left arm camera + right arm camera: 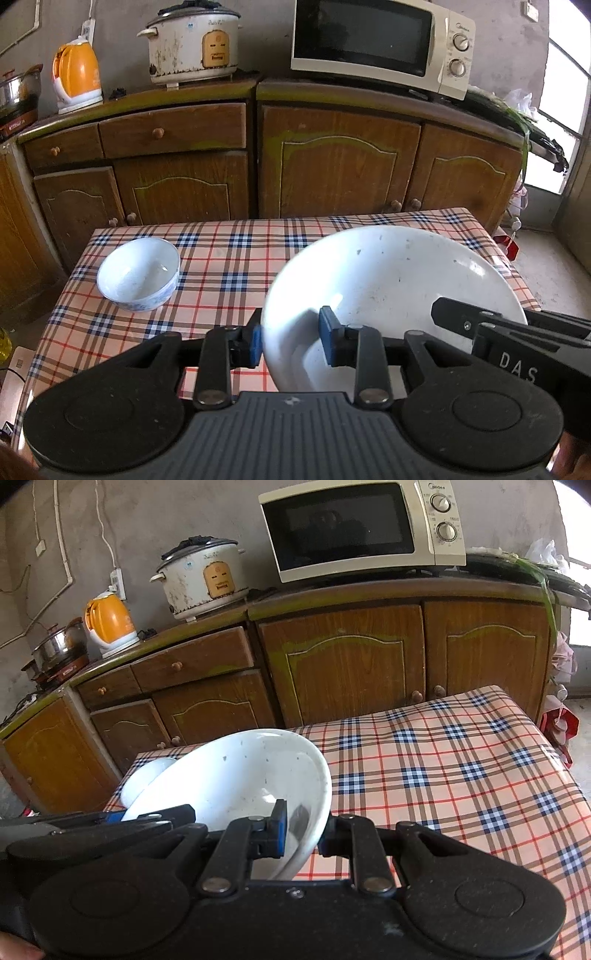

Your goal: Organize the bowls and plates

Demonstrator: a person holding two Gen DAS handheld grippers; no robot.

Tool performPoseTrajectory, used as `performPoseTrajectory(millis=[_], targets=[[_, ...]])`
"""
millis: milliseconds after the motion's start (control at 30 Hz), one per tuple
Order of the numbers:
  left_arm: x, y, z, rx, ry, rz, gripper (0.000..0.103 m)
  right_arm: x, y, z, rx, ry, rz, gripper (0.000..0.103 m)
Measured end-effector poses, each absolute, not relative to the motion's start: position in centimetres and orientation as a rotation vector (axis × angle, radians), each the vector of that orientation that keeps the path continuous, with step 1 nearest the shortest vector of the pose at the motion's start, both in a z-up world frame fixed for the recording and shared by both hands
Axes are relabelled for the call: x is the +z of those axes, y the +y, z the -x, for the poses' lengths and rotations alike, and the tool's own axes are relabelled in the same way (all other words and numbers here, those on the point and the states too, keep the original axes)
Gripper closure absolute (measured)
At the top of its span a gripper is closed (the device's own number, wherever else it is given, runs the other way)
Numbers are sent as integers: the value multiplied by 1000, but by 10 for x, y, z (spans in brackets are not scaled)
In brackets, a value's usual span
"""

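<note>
Large white bowl (388, 295): held tilted above the checked tablecloth (229, 258), gripped on two sides of its rim.
Left gripper (293, 338): blue pads clamped on the near-left rim of the large white bowl, one pad inside, one outside.
Right gripper (303, 834): jaws closed tight on the opposite rim of the large white bowl.
Small bowl (139, 274): upright on the tablecloth, left of the large white bowl, well apart from it.
Microwave (380, 40): on the wooden cabinet behind the table.

Left gripper (291, 338) angled downward, blue pads clamped on a rim, right gripper (303, 832) beside it, angled downward, jaws clamped likewise
</note>
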State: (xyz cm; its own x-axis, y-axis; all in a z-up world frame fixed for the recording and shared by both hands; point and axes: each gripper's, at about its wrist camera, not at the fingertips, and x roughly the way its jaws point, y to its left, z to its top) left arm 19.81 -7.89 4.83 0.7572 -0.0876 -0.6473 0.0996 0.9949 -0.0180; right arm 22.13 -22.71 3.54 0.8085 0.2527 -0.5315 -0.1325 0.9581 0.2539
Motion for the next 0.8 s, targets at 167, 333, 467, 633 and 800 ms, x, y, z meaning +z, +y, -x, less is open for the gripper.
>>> performPoseTrajectory(millis=[167,333,467,633,800], targets=[[51,-81,-186,-104,700,-19,72,40,-231,-210,200,589,-215,82],[53,-84,-176,-110,694,-24,72,44,-235,-199,196,582,-213,82],[54,-85,-169,-123,693,-17,72,46,-239,-190,190,576,-212,82],[56,-88,-161,-130,688,-27,72,48,-242,-180,182,573,-211,82],[58,-90,-154,-140,686,-27,72,51,-245,-170,178,567,-214,82]])
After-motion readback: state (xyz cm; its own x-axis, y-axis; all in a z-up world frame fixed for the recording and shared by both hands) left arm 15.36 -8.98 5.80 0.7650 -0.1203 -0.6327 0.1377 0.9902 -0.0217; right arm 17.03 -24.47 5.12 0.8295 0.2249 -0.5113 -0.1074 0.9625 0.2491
